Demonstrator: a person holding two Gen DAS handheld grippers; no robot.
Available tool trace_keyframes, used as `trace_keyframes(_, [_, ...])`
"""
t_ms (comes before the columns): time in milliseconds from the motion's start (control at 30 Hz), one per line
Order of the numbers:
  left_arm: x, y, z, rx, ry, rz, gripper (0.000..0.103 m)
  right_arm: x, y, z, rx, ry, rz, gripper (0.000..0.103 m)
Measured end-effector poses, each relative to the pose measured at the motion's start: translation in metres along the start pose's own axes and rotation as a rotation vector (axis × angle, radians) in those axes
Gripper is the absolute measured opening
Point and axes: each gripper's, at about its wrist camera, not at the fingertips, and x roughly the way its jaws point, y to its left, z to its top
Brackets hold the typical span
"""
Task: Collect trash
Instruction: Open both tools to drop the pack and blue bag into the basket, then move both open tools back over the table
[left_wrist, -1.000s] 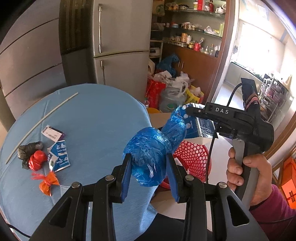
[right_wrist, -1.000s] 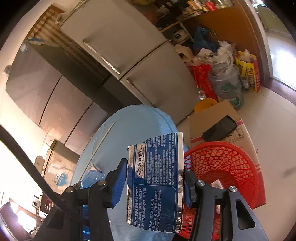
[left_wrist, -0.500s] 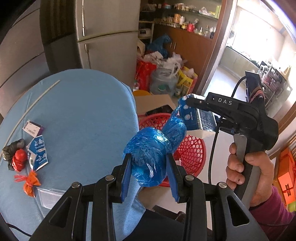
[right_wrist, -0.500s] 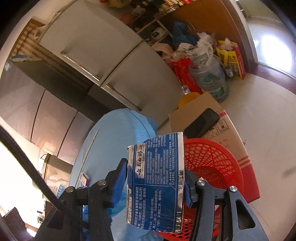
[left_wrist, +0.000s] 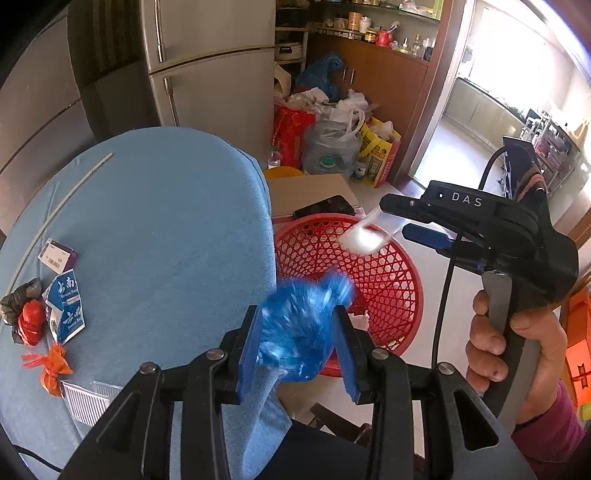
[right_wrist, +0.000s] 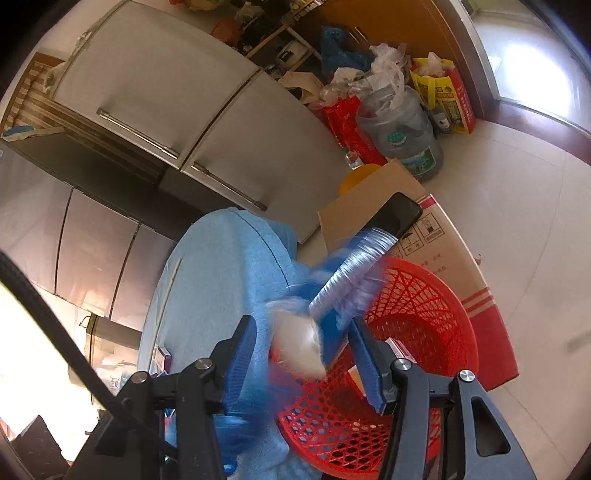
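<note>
Black tongs with blue pads, silver screws, a "DAS" marking, black cable, and a magenta sleeve.

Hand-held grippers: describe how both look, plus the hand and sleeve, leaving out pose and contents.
The left hand-held gripper has a black angular frame, silver pivot bolts and flat blue finger pads. The right hand-held gripper is built the same; from the left wrist view its black body carries white "DAS" lettering, a grey handle and a black cable. The right hand is bare, with a magenta sleeve.
</note>
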Motion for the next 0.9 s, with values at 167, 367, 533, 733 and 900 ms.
trace_keyframes(167, [-0.005,0.003,-0.002,0.005,-0.022,0.001,0.046,-0.003,0.003,0.001,-0.008,-0.011,0.002,0.056])
trace_keyframes(367, [-0.015,0.012,-0.006,-0.018,-0.046,0.001,0.046,-0.005,0.013,-0.001,-0.027,-0.016,0.006,0.056])
trace_keyframes(533, [-0.039,0.025,-0.014,-0.031,-0.095,0.037,0.048,-0.006,0.024,-0.004,-0.048,-0.014,0.015,0.056])
trace_keyframes(733, [-0.089,0.065,-0.032,-0.092,-0.198,0.133,0.058,-0.015,0.039,-0.005,-0.077,-0.032,0.035,0.056])
trace_keyframes(900, [-0.122,0.104,-0.049,-0.17,-0.26,0.218,0.064,-0.026,0.052,0.0,-0.1,-0.071,0.033,0.056])
